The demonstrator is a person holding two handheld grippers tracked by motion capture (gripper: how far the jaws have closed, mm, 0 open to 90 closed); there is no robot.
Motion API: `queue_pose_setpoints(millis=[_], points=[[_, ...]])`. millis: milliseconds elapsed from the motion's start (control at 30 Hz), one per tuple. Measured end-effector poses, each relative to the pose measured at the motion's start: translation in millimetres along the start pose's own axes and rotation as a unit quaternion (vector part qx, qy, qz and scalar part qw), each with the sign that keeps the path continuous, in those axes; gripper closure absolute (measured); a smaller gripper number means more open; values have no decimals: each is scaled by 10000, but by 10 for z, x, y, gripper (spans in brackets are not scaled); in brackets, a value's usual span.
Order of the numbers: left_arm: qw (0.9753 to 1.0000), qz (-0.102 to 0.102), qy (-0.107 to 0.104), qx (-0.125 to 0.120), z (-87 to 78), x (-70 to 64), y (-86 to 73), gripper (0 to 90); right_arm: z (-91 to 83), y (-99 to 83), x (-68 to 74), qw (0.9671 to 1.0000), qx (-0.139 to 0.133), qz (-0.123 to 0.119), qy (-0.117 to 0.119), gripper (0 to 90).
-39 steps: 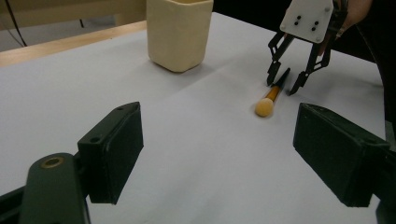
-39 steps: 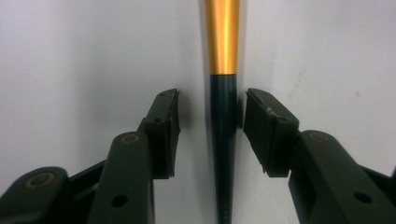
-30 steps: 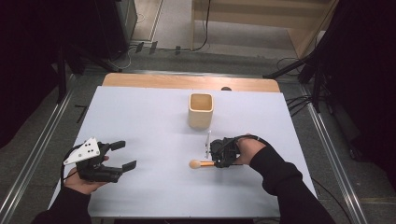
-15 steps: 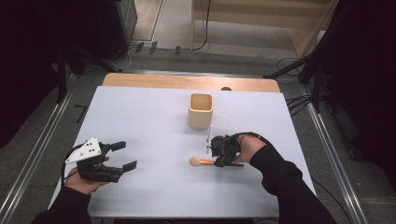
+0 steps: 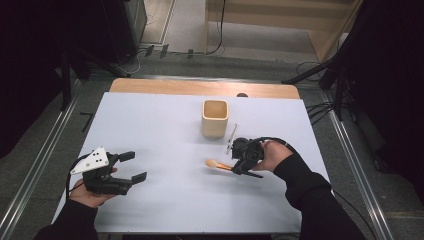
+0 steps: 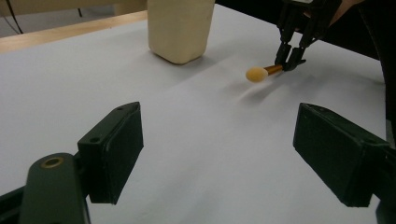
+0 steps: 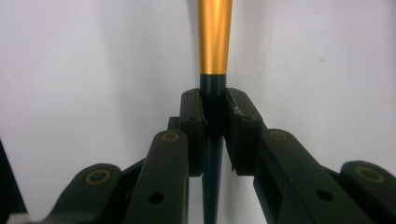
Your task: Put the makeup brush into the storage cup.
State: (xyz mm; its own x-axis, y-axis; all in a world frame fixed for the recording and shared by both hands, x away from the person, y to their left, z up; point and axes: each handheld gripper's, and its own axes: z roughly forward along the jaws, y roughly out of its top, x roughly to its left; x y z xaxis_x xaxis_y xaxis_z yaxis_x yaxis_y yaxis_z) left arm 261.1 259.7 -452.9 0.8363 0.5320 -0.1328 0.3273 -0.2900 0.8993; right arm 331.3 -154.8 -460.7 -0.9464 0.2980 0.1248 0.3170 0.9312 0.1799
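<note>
- A slim makeup brush (image 5: 220,164) is lain on the white table (image 5: 150,125), just in front of the cream holder cup (image 5: 215,118) and a little to its right; its pale rounded head (image 6: 256,74) is pointed toward the left side.
- The right gripper (image 5: 244,161) is pressed together on the brush's dark handle (image 7: 212,107), just behind the gold ferrule (image 7: 214,35).
- The left gripper (image 5: 131,166) is held with its jaws spread wide, nothing between them, well apart from the brush.
- The brush is judged light and stiff along the handle, with a soft head that should not be squeezed.
- The smooth, tapered handle is likely slippery, so a hold near the ferrule, as taken, is judged sound.
- A thin metal stick (image 5: 231,138) is seen beside the cup; what it is cannot be told for certain.
</note>
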Motion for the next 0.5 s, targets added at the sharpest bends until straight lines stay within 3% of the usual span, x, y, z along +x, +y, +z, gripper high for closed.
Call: queue_pose_setpoints(millis=[133, 267, 500], points=[[10000, -66, -22, 48, 6, 9, -4, 164, -68, -44, -48, 9988, -176, 435, 168, 793], [9999, -104, -40, 45, 13, 15, -1, 164, -135, -90, -84, 9950, -425, 858, 276, 793], [9999, -129, -82, 63, 20, 2, 7, 164, -210, -150, -32, 9880, -1072, 1046, 380, 794]])
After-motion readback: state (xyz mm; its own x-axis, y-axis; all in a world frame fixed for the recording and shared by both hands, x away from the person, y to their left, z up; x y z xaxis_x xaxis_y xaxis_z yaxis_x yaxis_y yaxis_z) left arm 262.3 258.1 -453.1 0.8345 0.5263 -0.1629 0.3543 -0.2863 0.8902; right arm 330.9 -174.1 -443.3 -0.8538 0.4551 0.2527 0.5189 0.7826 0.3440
